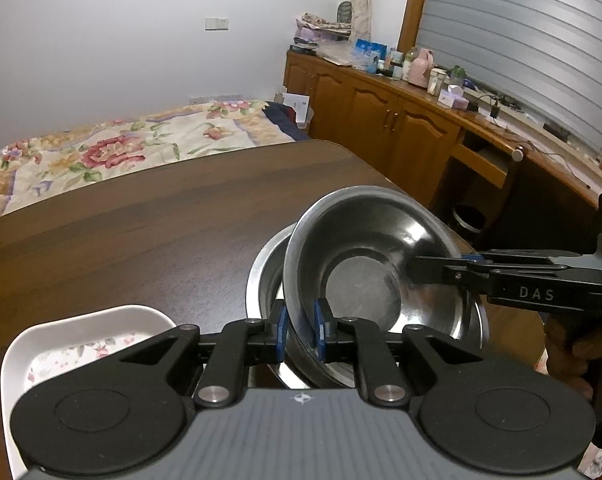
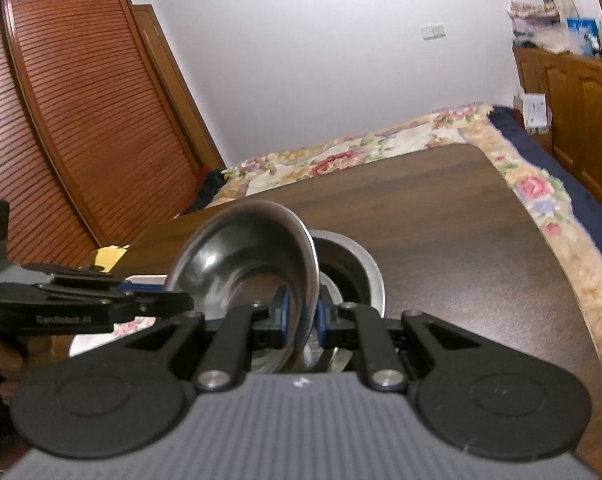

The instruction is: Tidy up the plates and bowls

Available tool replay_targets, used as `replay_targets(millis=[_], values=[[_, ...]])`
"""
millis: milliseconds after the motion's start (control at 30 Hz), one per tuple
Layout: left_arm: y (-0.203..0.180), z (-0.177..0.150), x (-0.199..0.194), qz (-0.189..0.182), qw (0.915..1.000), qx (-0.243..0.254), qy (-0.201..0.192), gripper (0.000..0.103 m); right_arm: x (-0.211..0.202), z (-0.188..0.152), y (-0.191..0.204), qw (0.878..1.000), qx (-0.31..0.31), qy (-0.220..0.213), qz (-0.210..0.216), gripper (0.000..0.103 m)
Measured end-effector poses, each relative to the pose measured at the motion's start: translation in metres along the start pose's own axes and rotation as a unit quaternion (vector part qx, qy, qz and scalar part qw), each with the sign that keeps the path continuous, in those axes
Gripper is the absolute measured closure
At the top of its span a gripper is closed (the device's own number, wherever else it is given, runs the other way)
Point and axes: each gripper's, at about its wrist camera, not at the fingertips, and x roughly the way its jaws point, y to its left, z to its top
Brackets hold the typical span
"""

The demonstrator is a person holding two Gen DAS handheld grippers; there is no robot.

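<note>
The left hand-held gripper (image 1: 299,334) and right hand-held gripper (image 2: 299,323) each pinch the rim of the upper steel bowl (image 1: 365,256), tilted over the lower steel bowl (image 1: 267,276) on the table (image 1: 141,224). Nesting seems underway; next, level and lower it inside.

upper bowl (image 1: 365,256): bare silver steel | lower bowl (image 1: 261,276): same silver | plate (image 1: 81,344) left of bowls: white, pink floral print | table (image 1: 141,232): dark walnut grain | gripper pads (image 1: 281,332): blue | bedspread (image 1: 113,148): cream, red-rose floral
</note>
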Motion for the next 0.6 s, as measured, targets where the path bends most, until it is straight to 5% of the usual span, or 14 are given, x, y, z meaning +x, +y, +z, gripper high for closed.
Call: replay_targets(millis=[500, 600], values=[[-0.001, -0.017, -0.003, 0.006, 0.9994, -0.012, -0.032, 0.087, 0.008, -0.011, 0.006, 0.998, -0.035, -0.039, -0.038, 0.086], [0.0, -0.019, -0.002, 0.006, 0.999, -0.021, -0.039, 0.087, 0.008, -0.011, 0.006, 0.998, -0.039, -0.044, -0.035, 0.078]])
